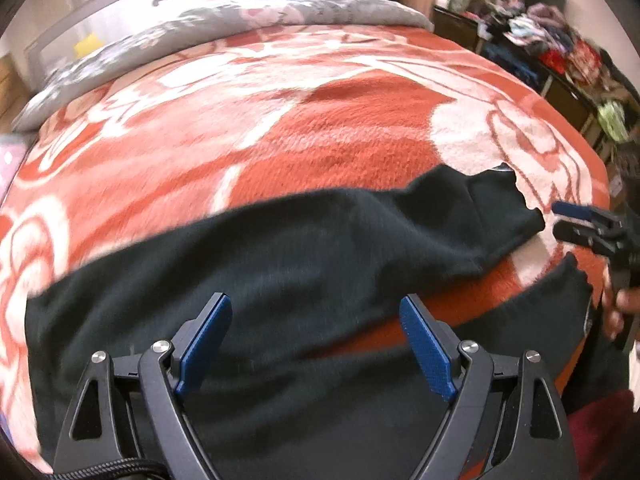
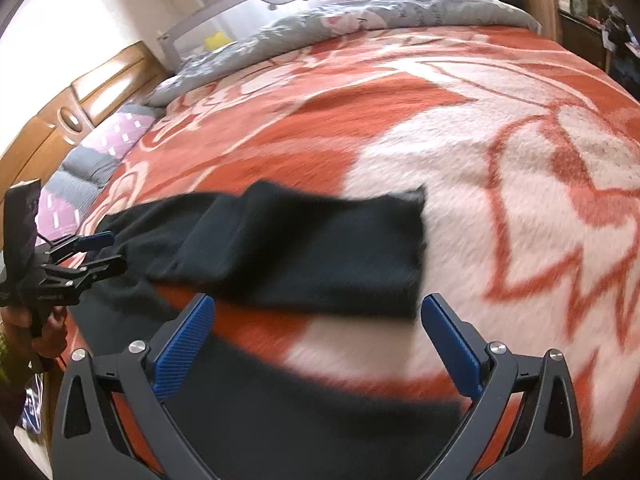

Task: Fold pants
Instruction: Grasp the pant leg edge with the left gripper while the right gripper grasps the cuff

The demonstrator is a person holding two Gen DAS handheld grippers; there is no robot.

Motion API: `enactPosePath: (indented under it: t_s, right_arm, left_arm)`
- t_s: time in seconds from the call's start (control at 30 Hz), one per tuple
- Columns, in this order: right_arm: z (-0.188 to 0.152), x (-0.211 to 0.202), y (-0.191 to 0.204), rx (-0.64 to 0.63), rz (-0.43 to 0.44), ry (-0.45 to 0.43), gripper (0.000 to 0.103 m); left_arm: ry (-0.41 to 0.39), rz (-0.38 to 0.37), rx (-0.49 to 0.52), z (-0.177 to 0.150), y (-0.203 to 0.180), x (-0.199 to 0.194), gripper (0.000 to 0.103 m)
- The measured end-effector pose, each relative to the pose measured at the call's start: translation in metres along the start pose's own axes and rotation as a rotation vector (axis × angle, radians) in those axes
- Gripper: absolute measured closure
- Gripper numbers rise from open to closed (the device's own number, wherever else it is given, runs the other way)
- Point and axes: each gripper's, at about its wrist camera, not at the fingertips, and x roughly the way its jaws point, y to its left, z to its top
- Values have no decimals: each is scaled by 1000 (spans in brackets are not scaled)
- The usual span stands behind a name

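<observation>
- Dark, almost black soft fabric pants [image 1: 280, 248] are spread across a bed with a fuzzy orange-red and white floral blanket [image 1: 340, 128]. One leg stretches toward the right side of the bed, and its cuff end [image 2: 400, 240] lies flat on a white patch of the blanket.
- The second leg runs along the near edge of the bed, under both cameras.
- Left gripper [image 1: 316, 344]: black frame, blue ribbed pads, jaws spread wide with nothing between them, hovering over the waist/seat area of the pants.
- Right gripper [image 2: 318, 346]: same build, jaws also wide apart and empty, just short of the cuff end.
- Grey patterned duvet [image 2: 380, 12] is bunched at the far side of the bed.
- Can't read any brand or label; everything is too blurry.
</observation>
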Motion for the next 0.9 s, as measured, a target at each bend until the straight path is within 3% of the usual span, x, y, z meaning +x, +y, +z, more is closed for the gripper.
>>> enactPosePath:
  t_s: [0.3, 0.5, 0.6, 0.67, 0.73, 0.8, 0.83, 0.87, 0.9]
  right_arm:
    - [47, 36, -35, 2, 19, 73, 0]
    - [57, 59, -41, -6, 31, 136, 0]
    - [58, 67, -39, -25, 51, 157, 1]
    - [59, 71, -38, -36, 65, 168, 4]
    - [59, 75, -37, -45, 76, 176, 13]
    - [59, 78, -38, -53, 75, 182, 38]
    - [60, 79, -40, -53, 71, 181, 44]
    - [61, 79, -42, -49, 71, 178, 57]
    - [62, 77, -46, -38, 79, 174, 76]
  left_arm:
    - [91, -68, 173, 66, 12, 63, 16]
    - [204, -118, 216, 88, 27, 116, 20]
    - [299, -196, 259, 91, 27, 138, 26]
    - [311, -218, 293, 91, 24, 142, 28]
    - [314, -259, 304, 90, 24, 141, 40]
    - [319, -297, 300, 89, 24, 139, 65]
    - [320, -306, 301, 88, 24, 137, 72]
    - [319, -311, 303, 87, 24, 136, 85]
    - [312, -305, 308, 84, 24, 132, 91]
